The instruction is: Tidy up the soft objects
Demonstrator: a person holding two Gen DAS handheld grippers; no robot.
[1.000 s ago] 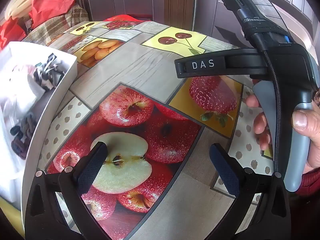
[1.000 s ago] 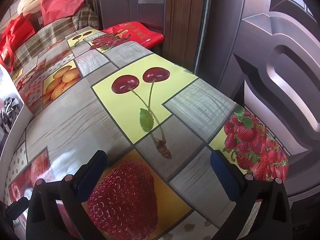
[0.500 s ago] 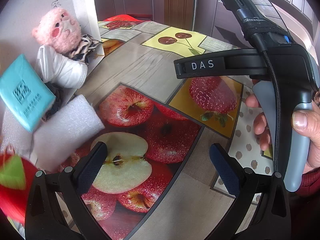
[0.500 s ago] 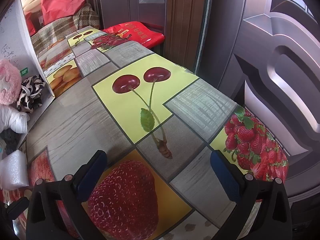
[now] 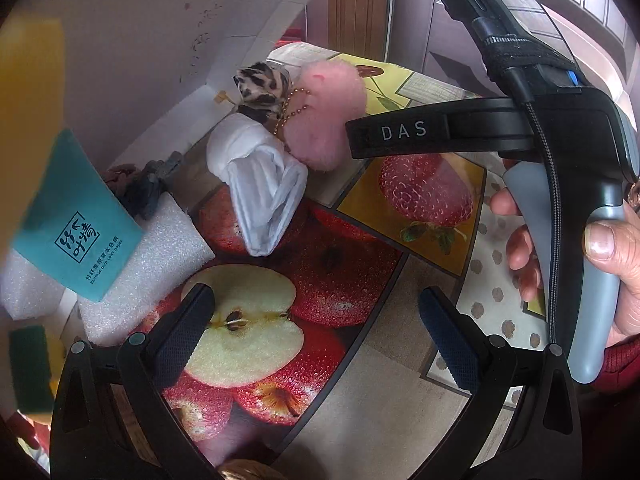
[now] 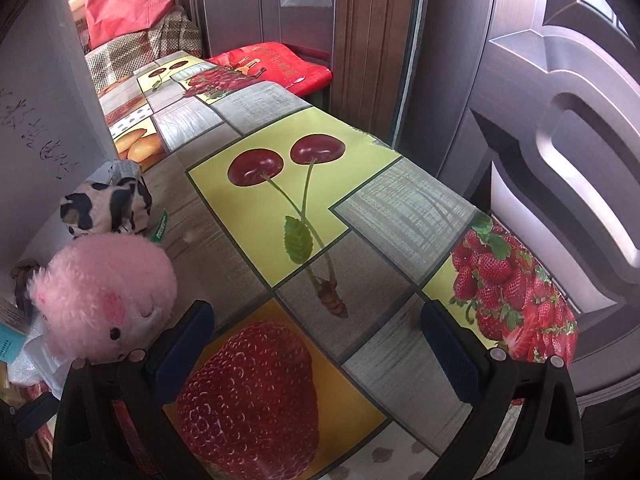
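Soft objects lie spilled on the fruit-print tablecloth (image 5: 360, 360): a pink plush toy (image 5: 328, 116) (image 6: 100, 296), rolled white cloth (image 5: 260, 184), a leopard-print fabric piece (image 5: 262, 88) (image 6: 108, 208), white foam blocks (image 5: 160, 256), a teal tissue pack (image 5: 76, 220) and a dark scrunchie (image 5: 148, 188). My left gripper (image 5: 312, 332) is open and empty over the apple print, right of the foam. My right gripper (image 6: 316, 348) is open and empty over the strawberry print, its left finger beside the plush; its body shows in the left wrist view (image 5: 560, 152).
A tipped white box (image 5: 140, 40) (image 6: 36, 100) stands over the pile at the left. A yellow and green sponge (image 5: 32, 360) is at the far left. A door (image 6: 520, 120) lies beyond the table's right edge. A red bag (image 6: 272, 64) sits at the far end.
The white box has tipped over further and its contents have tumbled out onto the table, the plush and white cloth rolling right toward the grippers. Both grippers have stayed in place, open.
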